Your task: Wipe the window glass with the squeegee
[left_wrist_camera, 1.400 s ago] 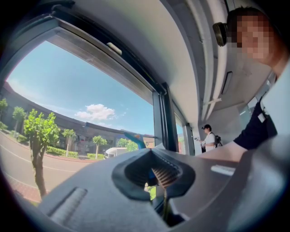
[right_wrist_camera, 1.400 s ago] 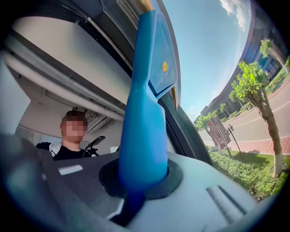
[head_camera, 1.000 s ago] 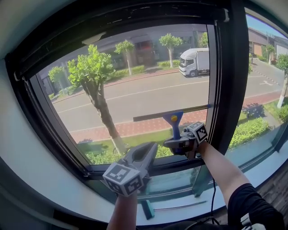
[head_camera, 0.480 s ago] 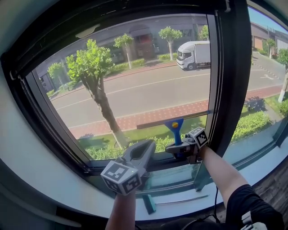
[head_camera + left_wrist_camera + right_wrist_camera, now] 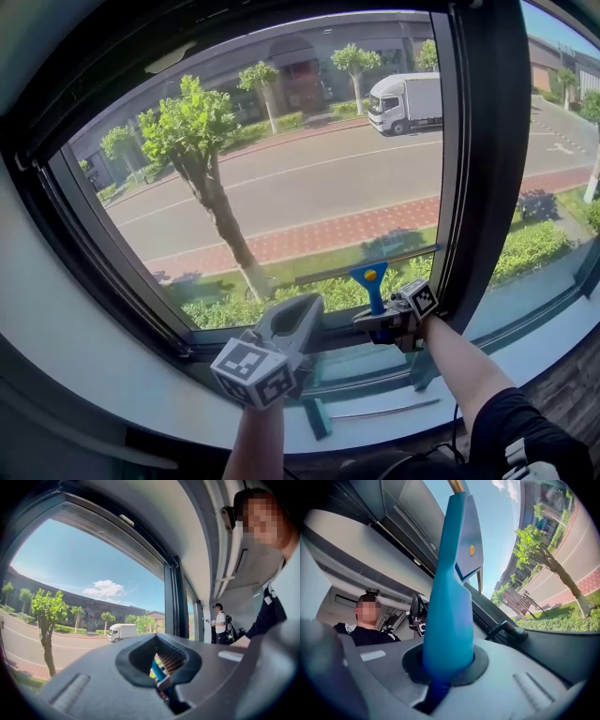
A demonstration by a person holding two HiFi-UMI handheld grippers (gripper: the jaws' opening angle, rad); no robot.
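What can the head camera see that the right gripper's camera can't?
Only the head view shows the white truck, the left gripper and the squeegee's whole blade across the glass. Only the right gripper view shows a person in dark clothes indoors. Both show the blue squeegee handle clamped in the right gripper, and the leafy tree outside.

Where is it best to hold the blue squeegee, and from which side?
Grip the squeegee by the lower end of its handle, from below, as the right gripper does: the handle stands upright and the wide blade lies across the top against the glass.
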